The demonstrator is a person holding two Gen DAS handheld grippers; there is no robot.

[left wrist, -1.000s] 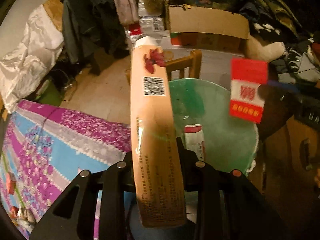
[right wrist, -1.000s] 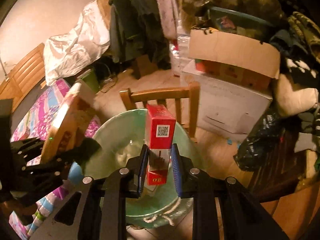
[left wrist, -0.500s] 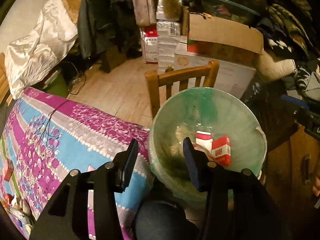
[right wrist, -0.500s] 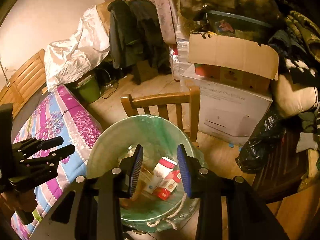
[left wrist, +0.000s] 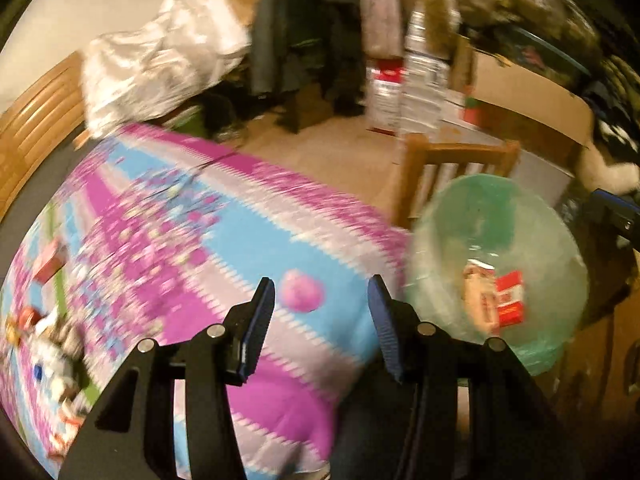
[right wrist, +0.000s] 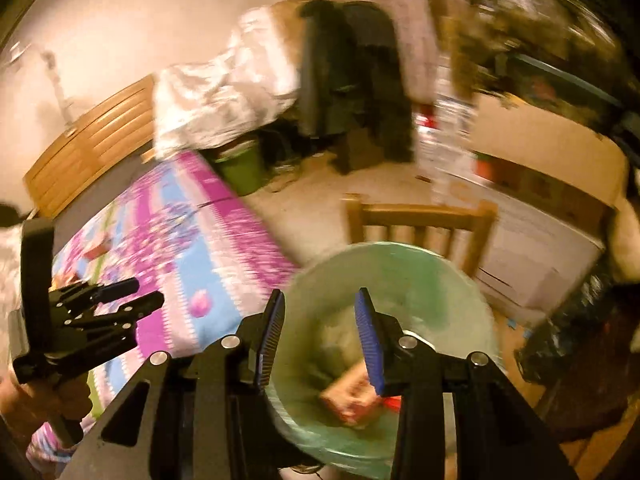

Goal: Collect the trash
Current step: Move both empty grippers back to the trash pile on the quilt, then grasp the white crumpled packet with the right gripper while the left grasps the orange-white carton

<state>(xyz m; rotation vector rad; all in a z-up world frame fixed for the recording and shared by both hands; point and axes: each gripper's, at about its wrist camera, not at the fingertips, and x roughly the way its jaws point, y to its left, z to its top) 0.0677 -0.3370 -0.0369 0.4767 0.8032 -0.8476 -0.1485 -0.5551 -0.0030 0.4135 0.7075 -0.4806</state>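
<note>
Cluttered bedroom, blurred: a patterned bedspread [left wrist: 192,248] fills nine o'clock. Left gripper [left wrist: 320,308] hangs over it, fingers parted, empty. Right gripper [right wrist: 318,320], fingers widening and empty, sits above the green-lined trash bin [right wrist: 432,276]; a red carton [left wrist: 510,298] lies inside at three o'clock.

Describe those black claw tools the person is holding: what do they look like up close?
Both are alike: the left gripper and the right gripper each have two angular matte-black fingers with cut-out gaps, round silver bolts at the joints, and thin ribbed blue pads lining the inner faces.
</note>
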